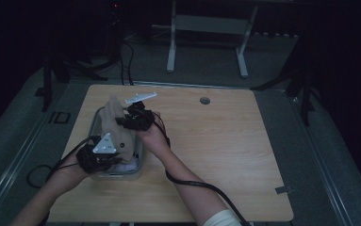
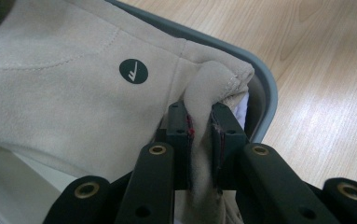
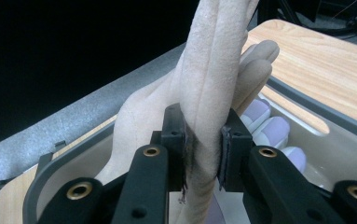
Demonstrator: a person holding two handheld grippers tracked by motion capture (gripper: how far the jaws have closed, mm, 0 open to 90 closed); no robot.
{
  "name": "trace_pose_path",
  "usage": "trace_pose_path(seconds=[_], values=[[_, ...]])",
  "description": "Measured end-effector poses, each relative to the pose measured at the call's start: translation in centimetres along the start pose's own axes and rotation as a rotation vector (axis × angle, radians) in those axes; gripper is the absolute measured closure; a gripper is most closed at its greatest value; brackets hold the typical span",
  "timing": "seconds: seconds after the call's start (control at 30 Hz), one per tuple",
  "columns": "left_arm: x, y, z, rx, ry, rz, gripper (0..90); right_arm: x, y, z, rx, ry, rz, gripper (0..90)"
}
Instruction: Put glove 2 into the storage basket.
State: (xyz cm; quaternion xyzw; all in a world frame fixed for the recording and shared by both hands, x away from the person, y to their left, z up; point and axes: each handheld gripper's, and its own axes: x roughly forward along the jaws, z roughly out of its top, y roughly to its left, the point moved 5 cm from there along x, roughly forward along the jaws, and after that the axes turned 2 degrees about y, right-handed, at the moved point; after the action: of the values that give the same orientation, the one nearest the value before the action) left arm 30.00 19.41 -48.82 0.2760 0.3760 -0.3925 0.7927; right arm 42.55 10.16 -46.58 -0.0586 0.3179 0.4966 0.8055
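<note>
Beige suede-like glove (image 1: 117, 129), soft napped fabric w/ stitched seams and a round dark logo patch (image 2: 133, 71), is held up over a grey-rimmed plastic bin (image 1: 139, 162) at the left of the wood-grain tabletop (image 1: 225, 150). Left tool (image 2: 199, 135) is clamped on a bunched fold at the glove's cuff edge; right tool (image 3: 203, 140) is pinching a long padded finger, upright btw its black jaws. White/lilac rounded glove fingertips (image 3: 271, 128) lie in the bin's pale smooth interior.
</note>
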Motion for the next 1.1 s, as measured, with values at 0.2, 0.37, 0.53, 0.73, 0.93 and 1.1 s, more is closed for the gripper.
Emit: trace_pose_path(seconds=[0.2,0.37,0.53,0.73,0.93,1.1], values=[[1.4,0.3,-0.6,-0.026,0.023,-0.014,80.2,1.4,-0.8,-1.0,0.015,0.034,-0.014,75.7],[2.2,0.4,-0.6,-0.044,0.023,-0.034,80.1,2.4,-2.0,-2.2,0.044,0.072,-0.019,75.6],[2.8,0.7,-0.7,-0.059,0.02,-0.043,80.1,3.1,-2.9,-2.9,0.051,0.096,-0.029,75.4],[3.7,0.7,-1.0,-0.069,0.023,-0.058,79.9,3.8,-3.3,-3.5,0.052,0.125,-0.048,74.7],[3.8,0.8,-1.3,-0.098,0.009,-0.077,78.9,3.9,-3.5,-3.2,0.061,0.144,-0.037,63.9],[3.6,0.8,-1.3,-0.122,-0.005,-0.097,75.1,3.3,-4.0,-3.1,0.075,0.118,-0.022,42.0]])
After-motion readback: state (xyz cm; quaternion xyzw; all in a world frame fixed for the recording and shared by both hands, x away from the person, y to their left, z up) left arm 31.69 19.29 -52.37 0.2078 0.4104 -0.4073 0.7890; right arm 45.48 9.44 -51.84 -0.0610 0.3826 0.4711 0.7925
